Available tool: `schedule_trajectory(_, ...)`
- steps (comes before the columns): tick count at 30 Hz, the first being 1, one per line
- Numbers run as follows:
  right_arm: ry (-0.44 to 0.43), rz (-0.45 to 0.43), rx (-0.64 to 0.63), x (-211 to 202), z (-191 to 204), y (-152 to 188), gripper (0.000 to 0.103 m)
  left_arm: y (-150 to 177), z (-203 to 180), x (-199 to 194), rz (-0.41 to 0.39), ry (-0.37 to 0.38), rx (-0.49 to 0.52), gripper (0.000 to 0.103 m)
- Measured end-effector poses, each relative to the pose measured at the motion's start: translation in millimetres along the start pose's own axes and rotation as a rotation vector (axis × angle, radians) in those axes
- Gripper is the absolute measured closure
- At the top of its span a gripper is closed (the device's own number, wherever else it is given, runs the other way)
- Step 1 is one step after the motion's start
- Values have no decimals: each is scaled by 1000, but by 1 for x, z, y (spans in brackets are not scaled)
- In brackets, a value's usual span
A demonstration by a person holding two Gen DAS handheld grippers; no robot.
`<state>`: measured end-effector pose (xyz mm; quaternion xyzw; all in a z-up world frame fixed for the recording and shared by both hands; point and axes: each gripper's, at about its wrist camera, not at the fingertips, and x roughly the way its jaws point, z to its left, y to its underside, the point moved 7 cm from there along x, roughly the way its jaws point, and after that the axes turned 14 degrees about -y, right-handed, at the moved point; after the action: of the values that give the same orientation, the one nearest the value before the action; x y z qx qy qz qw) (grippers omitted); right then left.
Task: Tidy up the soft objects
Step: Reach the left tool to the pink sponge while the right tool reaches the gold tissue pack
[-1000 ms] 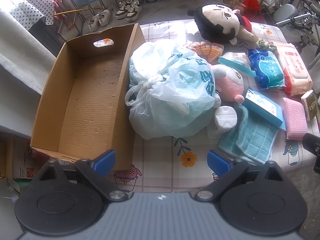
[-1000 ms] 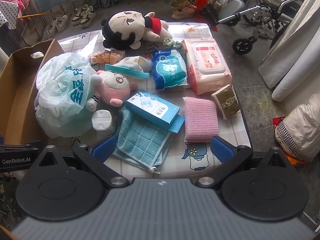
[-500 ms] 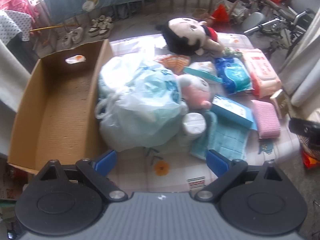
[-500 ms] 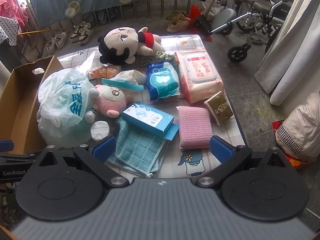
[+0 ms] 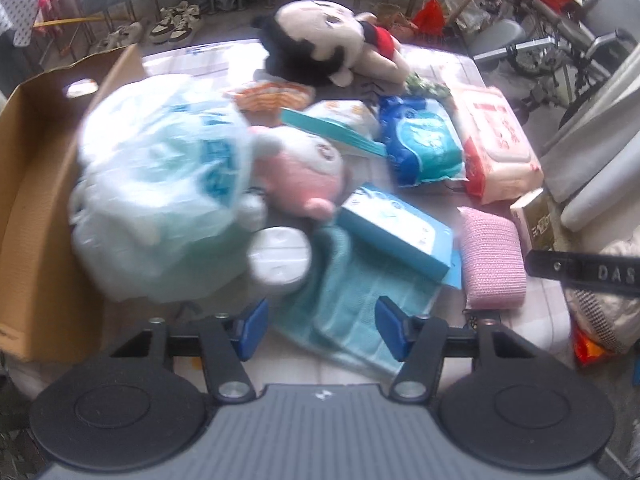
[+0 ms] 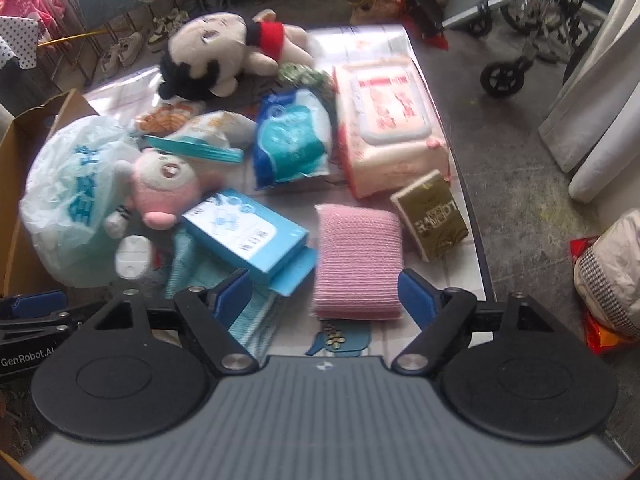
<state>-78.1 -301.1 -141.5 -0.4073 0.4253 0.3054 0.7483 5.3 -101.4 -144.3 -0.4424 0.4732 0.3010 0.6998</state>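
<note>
Right claw (image 6: pixel 325 295) closing, spread over pink sponge (image 6: pixel 357 258), blue box (image 6: pixel 245 232) beside

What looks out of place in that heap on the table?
The light blue box lies askew, propped on the teal towel with its end flap hanging open. The pink plush toy is on its back, half wedged against the plastic bag. Nothing looks spilled or broken.

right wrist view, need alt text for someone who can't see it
The open right tool hangs over a pink knitted pad on a table crowded with plush toys, wipe packs, a blue box and a teal towel.
</note>
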Motion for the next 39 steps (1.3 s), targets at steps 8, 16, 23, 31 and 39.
schedule_trajectory(8,-14,94,69,64,-58,-12,21,-9,-31,43,98,-46,-37,62)
schedule_trajectory(16,78,4,17,51,-100,-37,15,-26,-66,44,95,31,-11,58)
schedule_trajectory(23,-19,90,-134,85,-123,-49,14,-28,-104,40,94,100,82,56)
schedule_trajectory(31,-111,99,-58,101,-129,-56,42,-18,-132,36,125,173,175,51)
schedule_trajectory(39,-137,203,127,89,-142,-24,43,-13,-158,43,133,210,222,36)
